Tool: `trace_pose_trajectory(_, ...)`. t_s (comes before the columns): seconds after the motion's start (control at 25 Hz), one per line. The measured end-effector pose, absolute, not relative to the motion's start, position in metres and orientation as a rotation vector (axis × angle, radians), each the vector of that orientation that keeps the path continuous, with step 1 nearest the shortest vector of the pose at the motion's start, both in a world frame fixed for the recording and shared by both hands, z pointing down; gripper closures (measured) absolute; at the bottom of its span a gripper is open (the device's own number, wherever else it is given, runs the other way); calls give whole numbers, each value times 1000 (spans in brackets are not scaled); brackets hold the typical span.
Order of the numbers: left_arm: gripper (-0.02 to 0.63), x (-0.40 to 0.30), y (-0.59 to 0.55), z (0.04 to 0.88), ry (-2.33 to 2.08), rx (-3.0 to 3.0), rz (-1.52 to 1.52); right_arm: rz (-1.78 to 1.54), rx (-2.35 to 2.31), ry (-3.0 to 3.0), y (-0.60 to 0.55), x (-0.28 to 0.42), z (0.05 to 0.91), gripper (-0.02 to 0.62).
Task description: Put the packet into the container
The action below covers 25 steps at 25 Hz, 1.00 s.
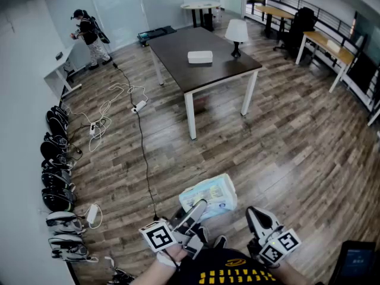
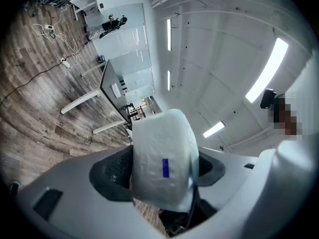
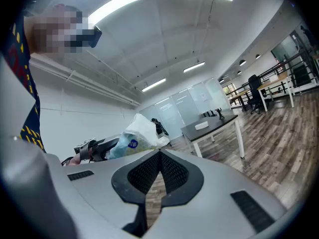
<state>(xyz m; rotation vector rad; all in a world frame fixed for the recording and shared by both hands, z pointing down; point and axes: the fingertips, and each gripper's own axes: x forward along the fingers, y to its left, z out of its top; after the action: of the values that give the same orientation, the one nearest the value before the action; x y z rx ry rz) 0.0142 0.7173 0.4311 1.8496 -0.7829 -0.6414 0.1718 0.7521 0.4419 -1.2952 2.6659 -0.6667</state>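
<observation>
A soft white and pale-blue packet [image 1: 209, 196] hangs low in the head view, over the wooden floor. My left gripper [image 1: 199, 209] is shut on it, and in the left gripper view the packet [image 2: 162, 163] fills the gap between the dark pads. To its right, my right gripper [image 1: 255, 217] is shut with nothing in it; its pads [image 3: 172, 176] meet in the right gripper view. That view also shows the packet [image 3: 133, 139] off to the left. A white container [image 1: 200, 56] sits far ahead on a dark table [image 1: 178, 58].
A white lamp [image 1: 237, 33] stands on the table beside the container. Cables and a power strip [image 1: 140, 105] trail over the floor at left, with helmets [image 1: 56, 183] lined up along the left wall. A person [image 1: 89, 37] stands far back left. Desks and chairs [image 1: 303, 25] are at right.
</observation>
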Motion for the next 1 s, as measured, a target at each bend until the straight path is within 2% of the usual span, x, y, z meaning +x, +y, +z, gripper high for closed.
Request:
trace_pose_trajectory(0.56, 298, 17, 714, 445, -828, 1822, -615, -800, -1251, 2594, 742, 181, 450, 584)
trace_pose_trajectory(0.6, 298, 16, 714, 447, -841, 1819, -607, -802, -1229, 2580, 741, 181, 447, 574)
trace_pose_trajectory(0.68, 298, 14, 712, 451, -869, 1819, -583, -825, -1167, 2551, 736, 179, 441, 479)
trace_pose_trajectory(0.8, 298, 12, 706, 460, -922, 1849, -495, -880, -1074, 2544, 729, 172, 439, 381)
trace_pose_trajectory(0.88, 298, 12, 699, 462, -934, 1877, -447, -897, -1034, 2572, 722, 163, 437, 353)
trace_pose_trajectory(1.0, 298, 10, 683, 468, -914, 1864, -443, -919, -990, 2617, 706, 145, 438, 348)
